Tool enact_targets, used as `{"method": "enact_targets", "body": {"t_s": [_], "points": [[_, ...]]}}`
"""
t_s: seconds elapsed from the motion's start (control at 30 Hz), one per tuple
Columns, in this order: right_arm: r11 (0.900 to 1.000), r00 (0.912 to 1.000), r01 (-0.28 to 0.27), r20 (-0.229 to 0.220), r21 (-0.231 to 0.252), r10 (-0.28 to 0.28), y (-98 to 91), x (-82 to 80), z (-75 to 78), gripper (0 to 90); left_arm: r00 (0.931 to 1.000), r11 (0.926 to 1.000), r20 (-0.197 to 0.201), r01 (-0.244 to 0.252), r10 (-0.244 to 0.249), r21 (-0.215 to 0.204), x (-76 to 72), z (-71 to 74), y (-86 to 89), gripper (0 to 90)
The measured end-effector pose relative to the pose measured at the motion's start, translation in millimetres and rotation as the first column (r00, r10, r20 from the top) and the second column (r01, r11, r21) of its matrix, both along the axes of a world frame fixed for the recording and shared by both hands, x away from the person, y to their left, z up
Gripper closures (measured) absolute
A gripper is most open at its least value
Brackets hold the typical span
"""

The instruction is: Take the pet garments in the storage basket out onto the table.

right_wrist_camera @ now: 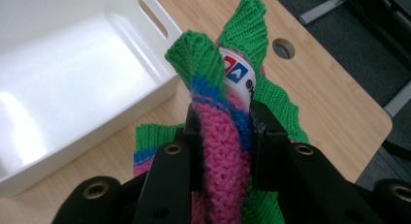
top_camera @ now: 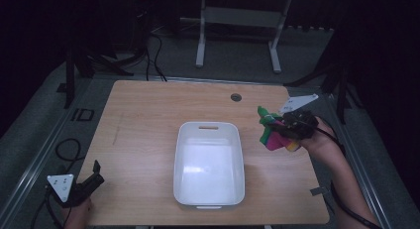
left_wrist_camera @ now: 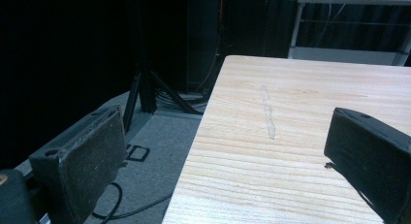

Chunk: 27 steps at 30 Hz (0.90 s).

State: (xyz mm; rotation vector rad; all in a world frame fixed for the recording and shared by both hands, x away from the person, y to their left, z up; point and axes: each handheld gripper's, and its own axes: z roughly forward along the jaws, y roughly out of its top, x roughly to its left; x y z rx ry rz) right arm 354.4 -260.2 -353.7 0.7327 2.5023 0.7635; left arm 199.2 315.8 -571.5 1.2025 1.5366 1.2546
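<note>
Fingers [right_wrist_camera: 220, 151] pinch knitted sock [right_wrist_camera: 218, 136] beside white bin [top_camera: 209, 162].

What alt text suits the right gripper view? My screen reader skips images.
The right claw pinches a pink, blue and green knitted item above a wooden table. A white bin sits at left.

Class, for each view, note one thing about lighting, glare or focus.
High view: dim, dark surroundings, soft sheen inside the white bin. Left gripper view: black background, left gripper jaws soft-edged. Right gripper view: bright glare on the bin wall, knitted cloth sharp.
</note>
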Motion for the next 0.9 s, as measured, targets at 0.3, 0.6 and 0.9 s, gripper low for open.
{"method": "enact_targets", "body": {"t_s": [0.3,0.6,0.9], "points": [[0.9996,0.9989,0.020,-0.043,-0.018,-0.020,-5.8,15.6,-32.6,73.0,1.0000,1.0000,0.000,0.002,-0.002,-0.009,0.2,0.0,0.7,1.9],[0.9998,0.9966,0.020,-0.081,-0.001,-0.020,-11.5,30.3,-69.3,72.8,1.0000,0.9999,-0.001,0.007,-0.007,-0.010,0.2,0.1,1.0,1.9],[0.9991,0.9927,0.041,-0.114,0.013,-0.039,-12.1,45.3,-120.0,72.5,0.9999,0.9999,-0.004,0.010,-0.010,-0.007,0.7,0.1,0.6,1.9]]}}
